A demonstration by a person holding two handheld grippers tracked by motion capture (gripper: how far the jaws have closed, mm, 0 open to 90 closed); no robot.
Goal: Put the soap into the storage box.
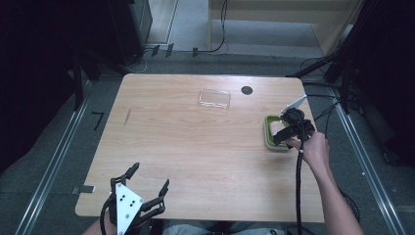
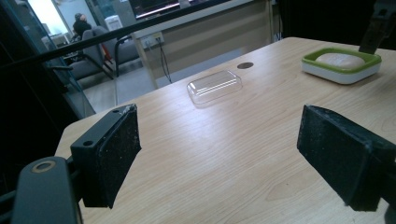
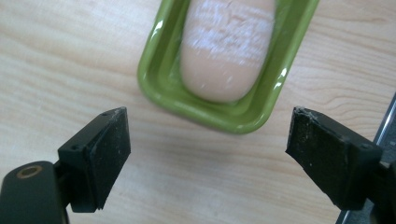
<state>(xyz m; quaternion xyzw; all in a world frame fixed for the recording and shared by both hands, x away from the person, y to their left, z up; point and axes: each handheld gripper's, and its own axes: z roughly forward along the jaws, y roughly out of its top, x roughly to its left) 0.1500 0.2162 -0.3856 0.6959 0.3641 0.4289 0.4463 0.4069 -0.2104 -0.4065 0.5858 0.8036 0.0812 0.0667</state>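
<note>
A pale wooden tabletop (image 1: 195, 147) is standing in a dim room with dark racks at both sides and cables trailing over the grey floor. At its right edge a green-rimmed soap dish (image 1: 270, 133) is sitting with a pinkish bar of soap (image 3: 226, 46) lying inside it. The right tongs (image 1: 288, 128) are hovering just above that dish, jaws spread apart with nothing between them, the soap lying free beyond the pads. The left tongs (image 1: 149, 183) are waiting at the near left edge, jaws also wide open and empty. Farther back, near a dark round hole (image 1: 246, 90), a clear plastic lid (image 1: 214, 98) is lying flat. To my eye the soap is already placed in the dish, and the step in hand is letting go. The next move probably calls for fetching the lid, gripping its thin rim squarely, and lowering it level over the dish.
</note>
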